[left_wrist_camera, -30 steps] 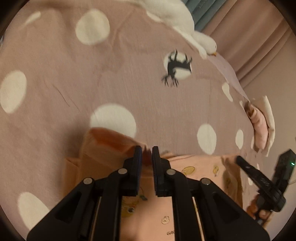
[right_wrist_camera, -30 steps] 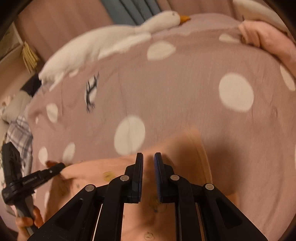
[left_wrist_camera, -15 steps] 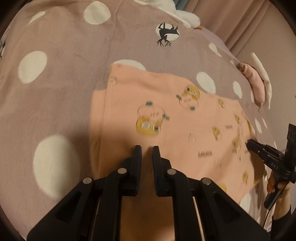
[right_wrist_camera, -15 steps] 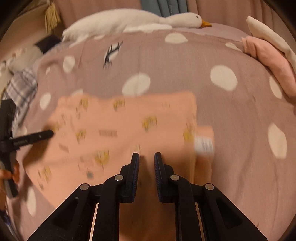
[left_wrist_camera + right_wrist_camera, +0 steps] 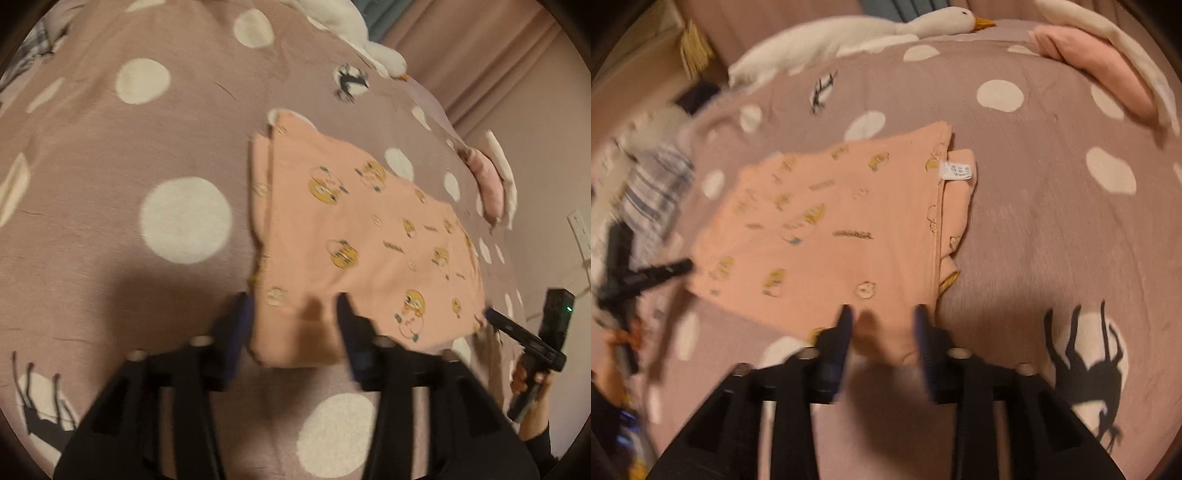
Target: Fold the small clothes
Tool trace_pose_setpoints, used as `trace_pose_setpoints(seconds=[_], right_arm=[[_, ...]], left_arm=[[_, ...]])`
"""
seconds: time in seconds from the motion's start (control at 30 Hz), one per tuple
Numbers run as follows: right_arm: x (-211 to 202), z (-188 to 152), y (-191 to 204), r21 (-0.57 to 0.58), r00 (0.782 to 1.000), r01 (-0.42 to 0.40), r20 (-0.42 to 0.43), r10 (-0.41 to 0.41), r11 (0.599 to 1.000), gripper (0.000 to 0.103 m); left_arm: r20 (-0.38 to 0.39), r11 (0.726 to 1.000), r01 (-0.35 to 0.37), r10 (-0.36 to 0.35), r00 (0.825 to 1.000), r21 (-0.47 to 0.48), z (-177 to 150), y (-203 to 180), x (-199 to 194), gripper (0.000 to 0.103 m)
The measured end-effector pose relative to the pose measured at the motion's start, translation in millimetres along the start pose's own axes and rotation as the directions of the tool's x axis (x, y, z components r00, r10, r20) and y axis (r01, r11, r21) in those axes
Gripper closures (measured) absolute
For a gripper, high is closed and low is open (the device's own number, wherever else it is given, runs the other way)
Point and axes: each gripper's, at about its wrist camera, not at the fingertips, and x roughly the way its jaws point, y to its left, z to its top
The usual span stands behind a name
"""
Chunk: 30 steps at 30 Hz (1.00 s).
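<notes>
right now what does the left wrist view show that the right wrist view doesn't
Only the left wrist view shows the wall socket and the open left gripper straddling the garment's near edge.

Only the right wrist view shows the white care label, the plaid cloth, the goose's whole body with its orange beak, and the open right gripper.

Both show the peach printed garment lying flat on the spotted bedspread, plus the folded pink clothes.

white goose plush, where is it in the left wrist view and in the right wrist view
Left wrist: the white goose plush lies at the top edge, right of centre, beak pointing down-right.
Right wrist: the same plush stretches across the top, left of centre to centre, its orange beak pointing right.
Shared landmark: the peach printed garment lying on the dotted bedspread, mid-frame in both.
</notes>
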Motion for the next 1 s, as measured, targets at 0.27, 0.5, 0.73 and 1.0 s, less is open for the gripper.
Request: trace_pose_setpoints(seconds=[0.27,0.5,0.73,1.0], right_arm=[[-3,-3,-28,0.163,0.998,-0.058,0.035,0.053,0.985,0.047],[7,0,-37,0.233,0.994,-0.109,0.043,0.102,0.966,0.047],[39,23,-39,0.290,0.983,-0.182,0.044,0.177,0.940,0.047],[60,40,-35,0.318,0.975,-0.223,0.070,0.212,0.922,0.058]], left_arm=[[-0.022,0.996,0.058,-0.060,0.998,-0.068,2,7,7,0.048],[-0.069,0.981,0.137,-0.147,0.987,-0.137,10,14,26,0.045],[-0.085,0.955,0.230,-0.249,0.965,-0.189,31,5,48,0.040],[-0.065,0.916,0.292,-0.321,0.945,-0.275,41,4,61,0.050]])
